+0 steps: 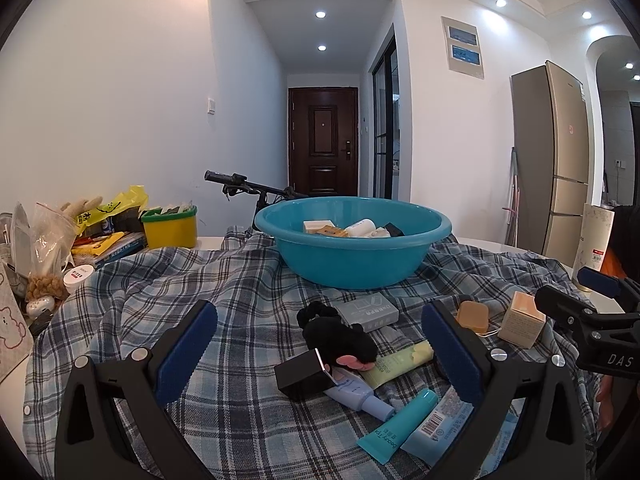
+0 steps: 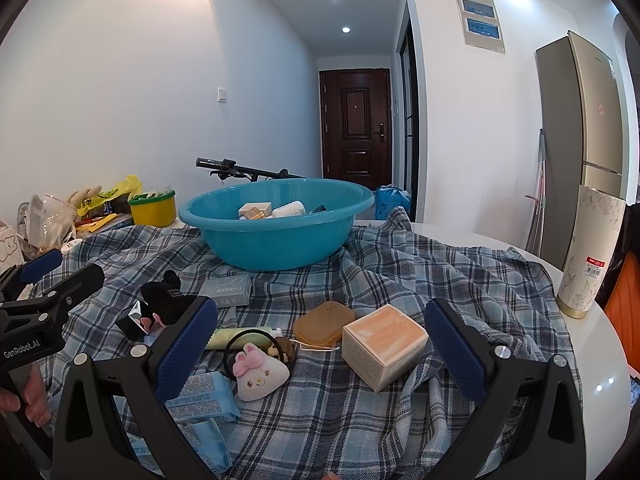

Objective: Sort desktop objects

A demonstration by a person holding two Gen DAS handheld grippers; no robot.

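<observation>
Left wrist: left claw (image 1: pixel 320 344) agape over clutter; right claw (image 2: pixel 320 344) agape, straddling box (image 2: pixel 384 344).

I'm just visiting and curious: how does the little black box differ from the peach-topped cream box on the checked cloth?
The black box is dark and glossy, with a shiny silvery end; the cream box is pale, with a peach-orange top and fine print on its side. The black box looks smaller and lies among tubes and a black scrunchie; the cream box sits beside an amber case. Both are cube-like boxes still outside the blue basin.
</observation>
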